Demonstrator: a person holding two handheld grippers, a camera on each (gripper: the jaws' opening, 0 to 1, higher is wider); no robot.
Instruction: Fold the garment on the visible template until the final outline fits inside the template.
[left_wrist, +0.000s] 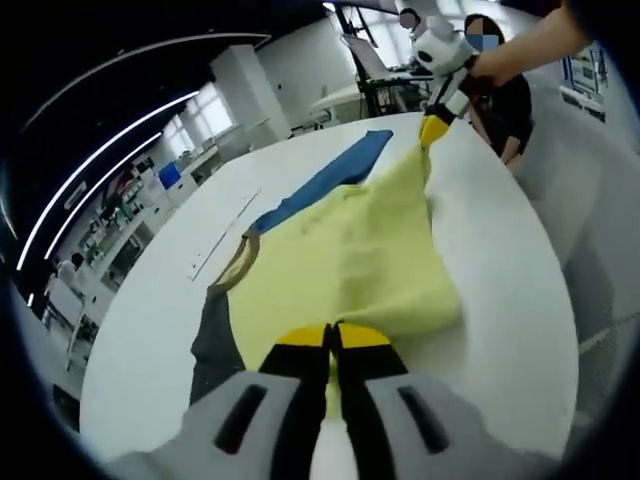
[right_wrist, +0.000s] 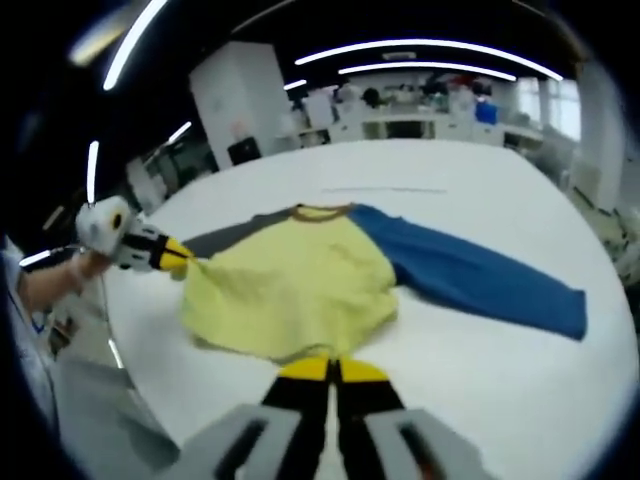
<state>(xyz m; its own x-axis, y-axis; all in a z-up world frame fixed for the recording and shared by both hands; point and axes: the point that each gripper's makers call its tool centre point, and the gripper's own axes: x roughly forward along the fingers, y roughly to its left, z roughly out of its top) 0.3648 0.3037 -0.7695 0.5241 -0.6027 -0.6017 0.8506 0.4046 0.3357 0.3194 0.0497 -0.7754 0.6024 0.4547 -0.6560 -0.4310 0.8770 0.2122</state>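
We held the garment (right_wrist: 300, 280) on the white tabletop (right_wrist: 480, 200), a shirt with a yellow body, a blue sleeve (right_wrist: 470, 275) and a grey sleeve (right_wrist: 225, 237). Both pairs of jaws were closed on the yellow hem, one at each hem corner.

In the left gripper view, the left gripper (left_wrist: 333, 345) had its jaws pressed together over the near hem corner, and the right gripper (left_wrist: 435, 125) pinched the far corner, raised off the tabletop. In the right gripper view, the right gripper (right_wrist: 332, 372) gripped the near edge, and the left gripper (right_wrist: 170, 255) held the corner on the grey-sleeve side.

The collar (right_wrist: 320, 211) lay directly beyond the jaws, across the yellow body. We judged that the coming move turned on this: the shirt's long axis ran from hem to collar, straight away from both grippers, so each stood equally near. The blue sleeve stretched out flat, well clear of the body. Thin lines (left_wrist: 222, 235) on the tabletop lay beyond the collar; we could not tell their full outline.
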